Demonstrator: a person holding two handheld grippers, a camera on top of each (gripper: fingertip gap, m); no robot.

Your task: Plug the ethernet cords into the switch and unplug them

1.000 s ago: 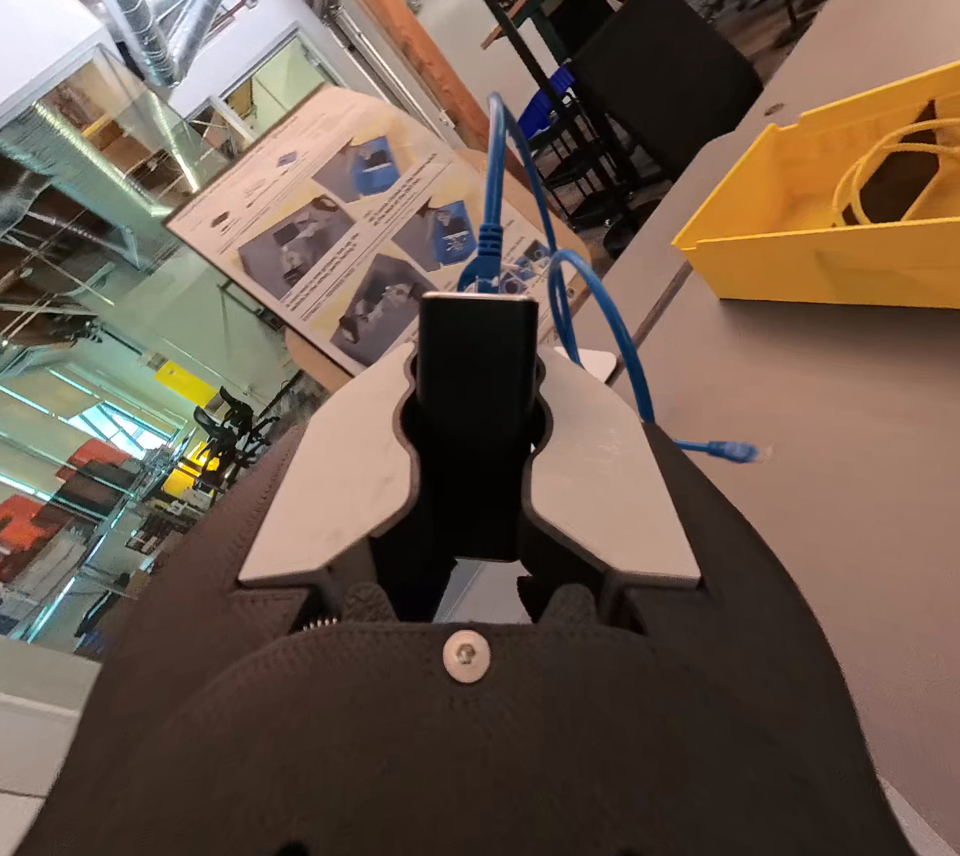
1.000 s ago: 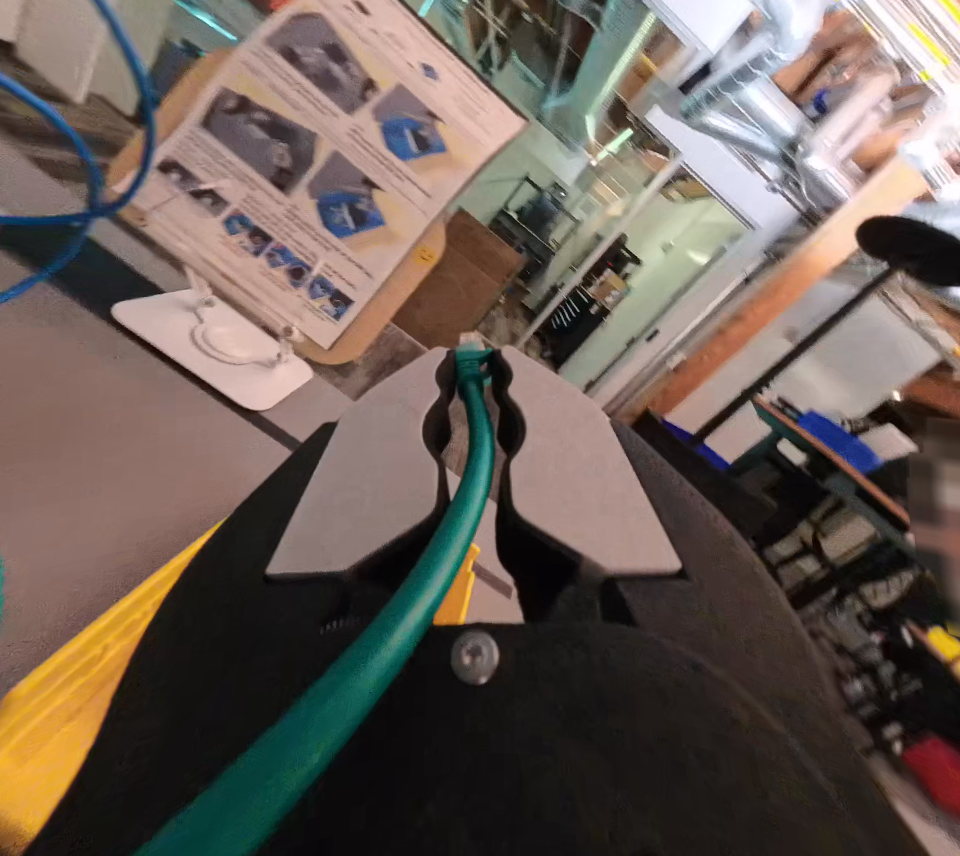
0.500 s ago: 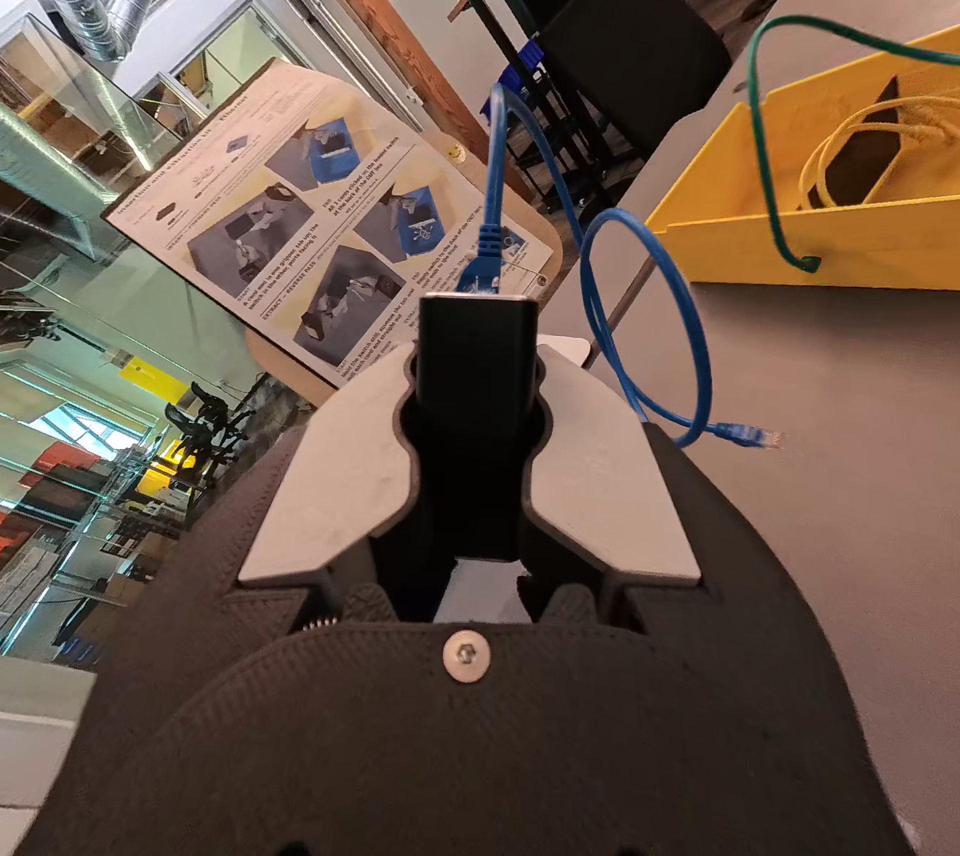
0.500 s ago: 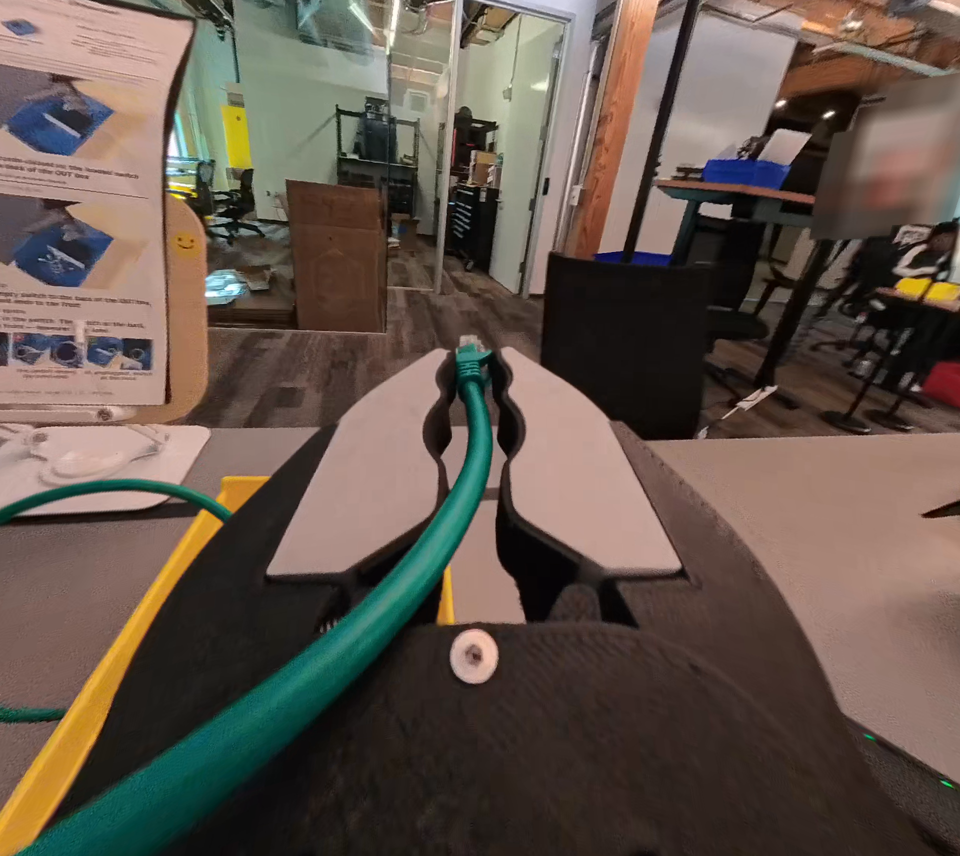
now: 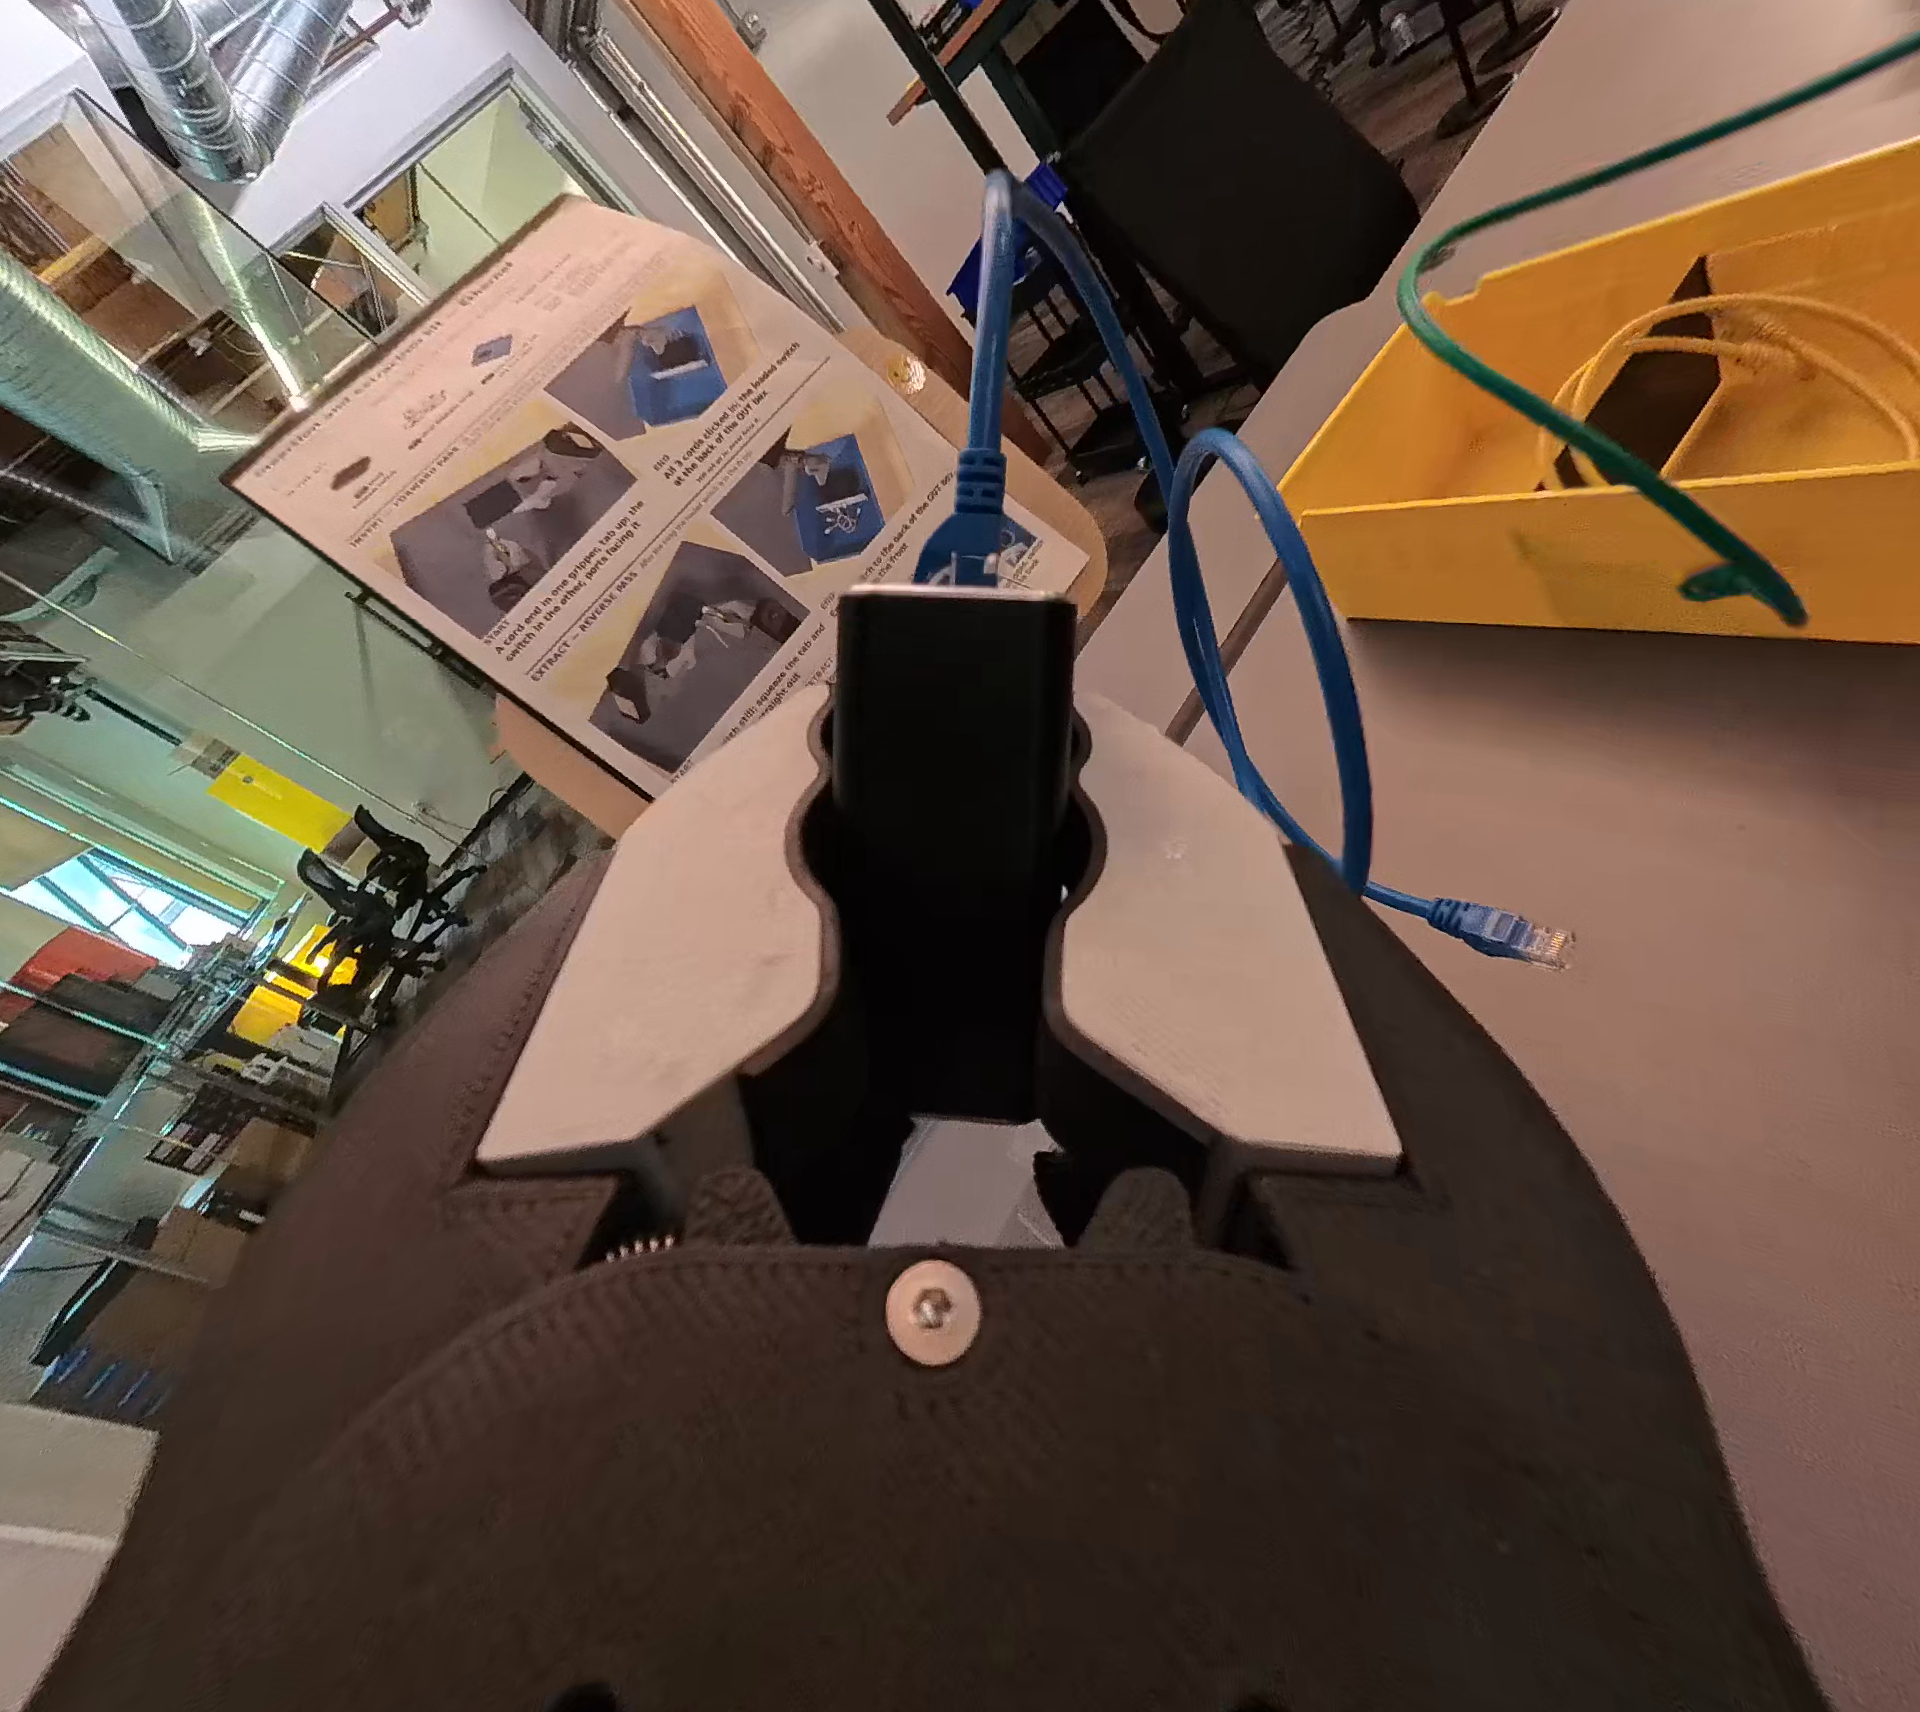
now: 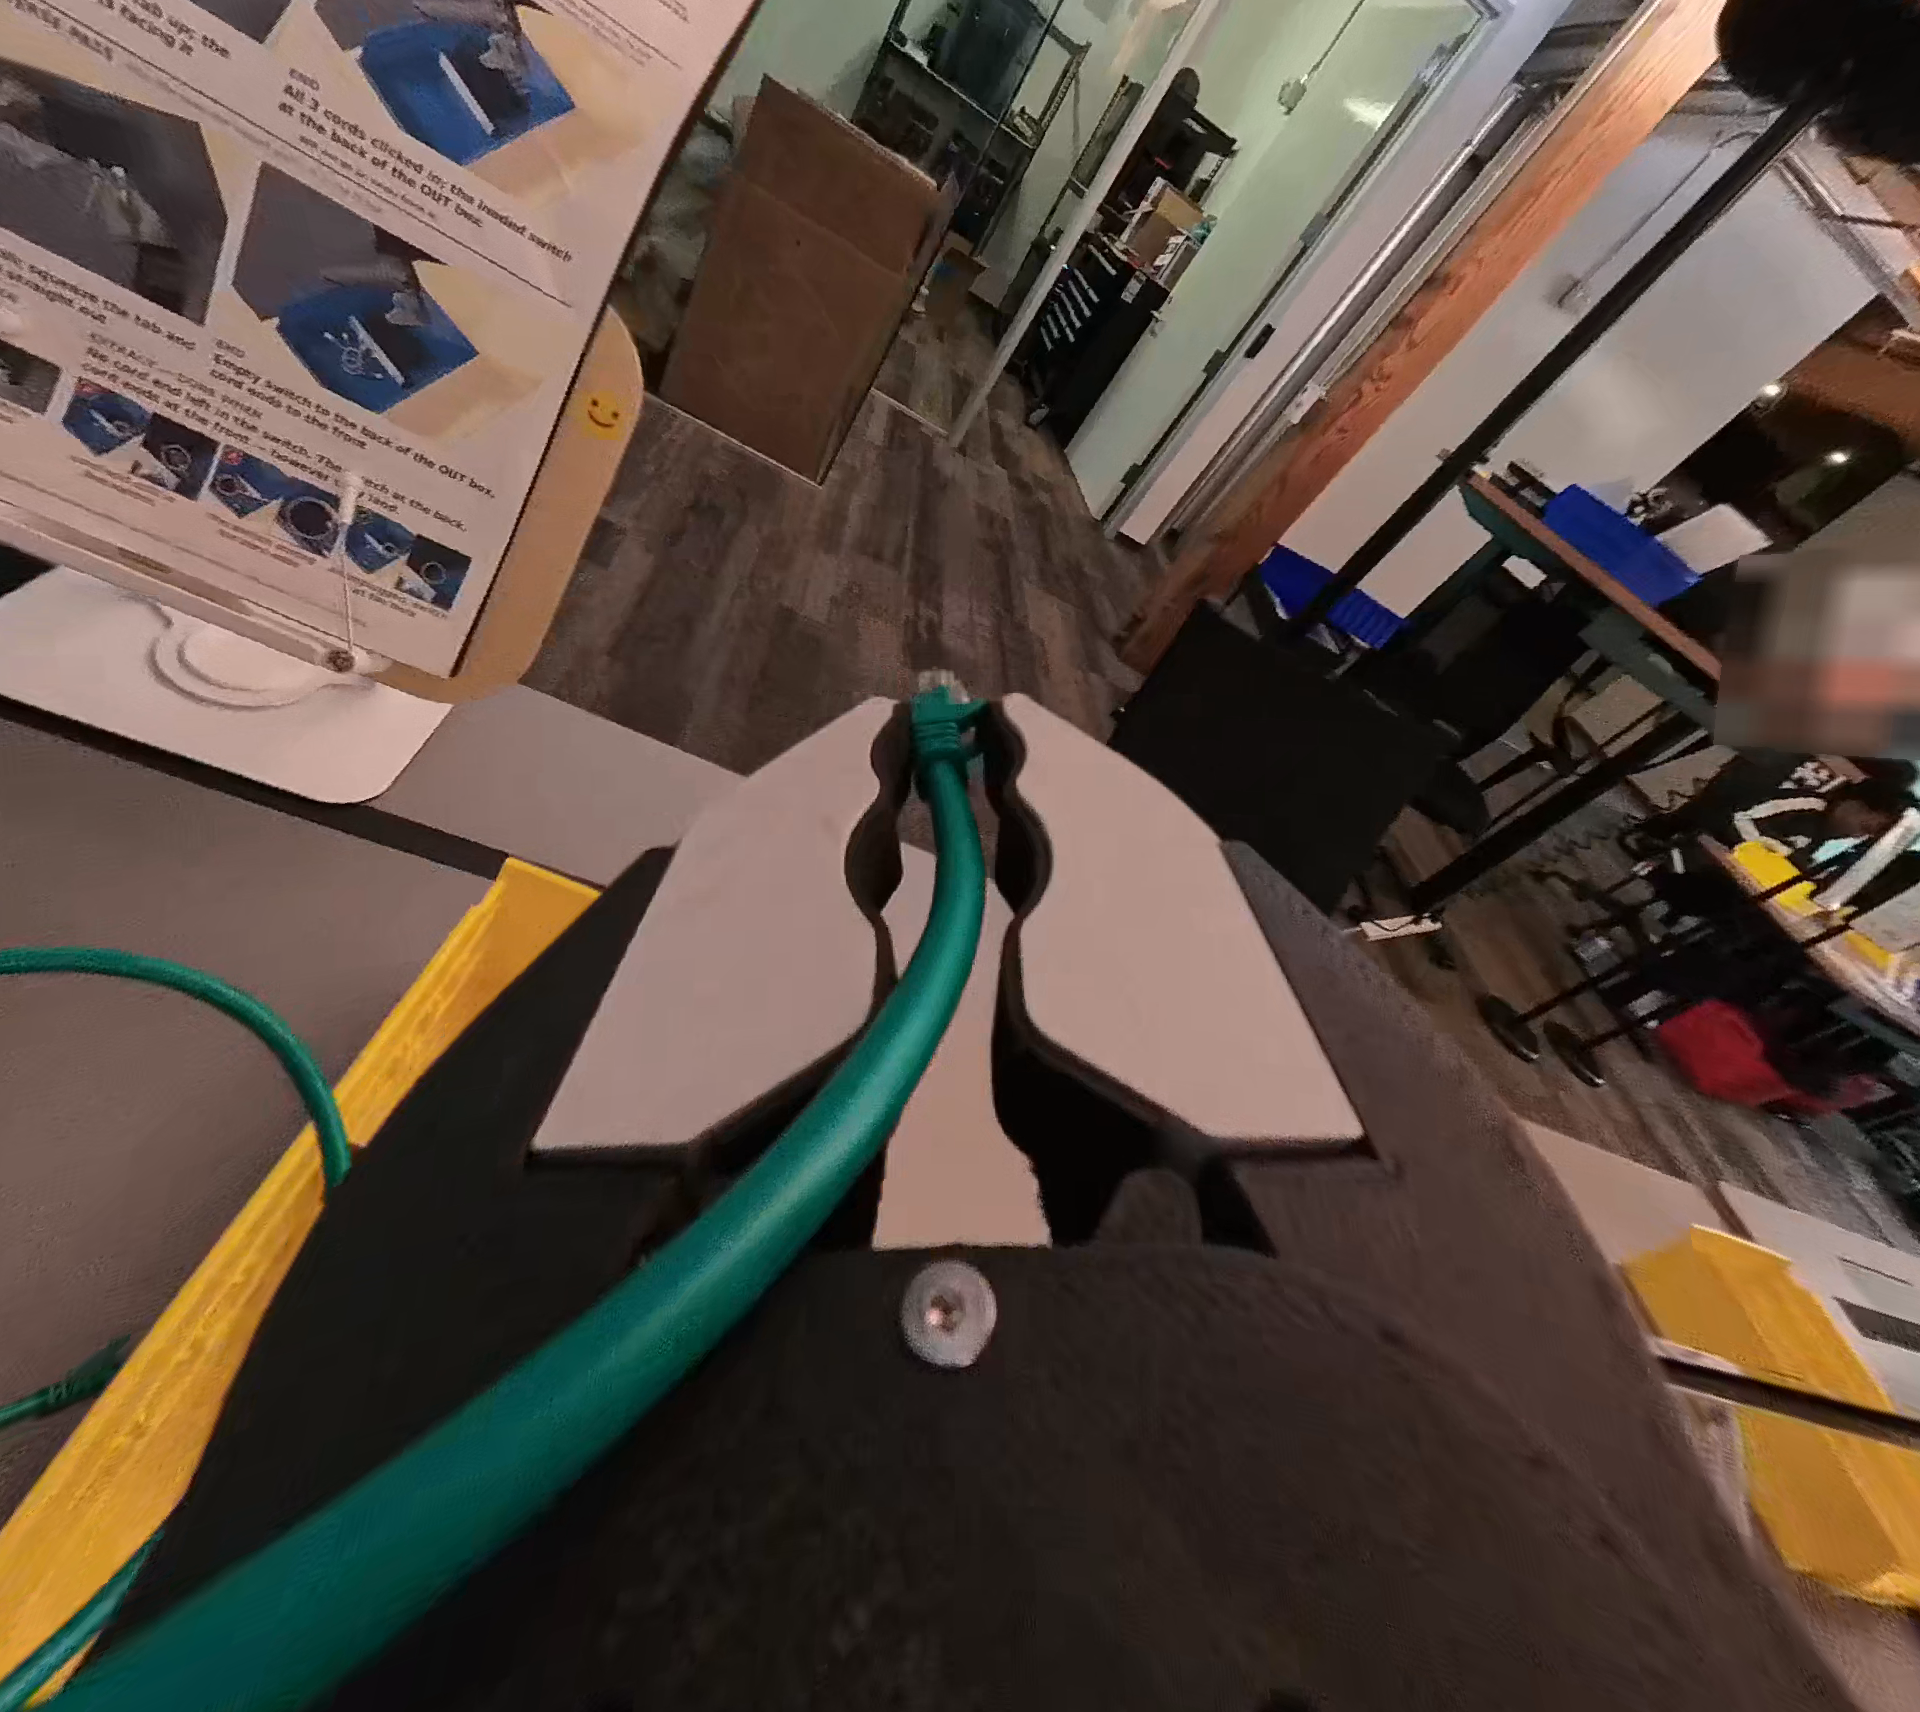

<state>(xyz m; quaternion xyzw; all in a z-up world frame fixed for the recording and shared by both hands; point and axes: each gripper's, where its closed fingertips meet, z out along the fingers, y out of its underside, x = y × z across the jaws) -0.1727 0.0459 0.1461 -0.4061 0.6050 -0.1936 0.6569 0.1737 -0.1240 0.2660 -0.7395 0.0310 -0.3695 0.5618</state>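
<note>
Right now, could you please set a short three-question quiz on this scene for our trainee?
1. True or false: the left tool grips the black switch.
2. Which cord does the right tool hold: A blue, B green, C yellow?
3. Fill in: the blue cord has one end at the switch; its free plug hangs over the ____.

Key: 1 true; 2 B, the green cord; 3 grey table.

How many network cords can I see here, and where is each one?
3. A blue cord runs from the black switch; a green cord is pinched in the right hand-held gripper; a yellow cord lies in the yellow bin. More may be hidden.
</note>
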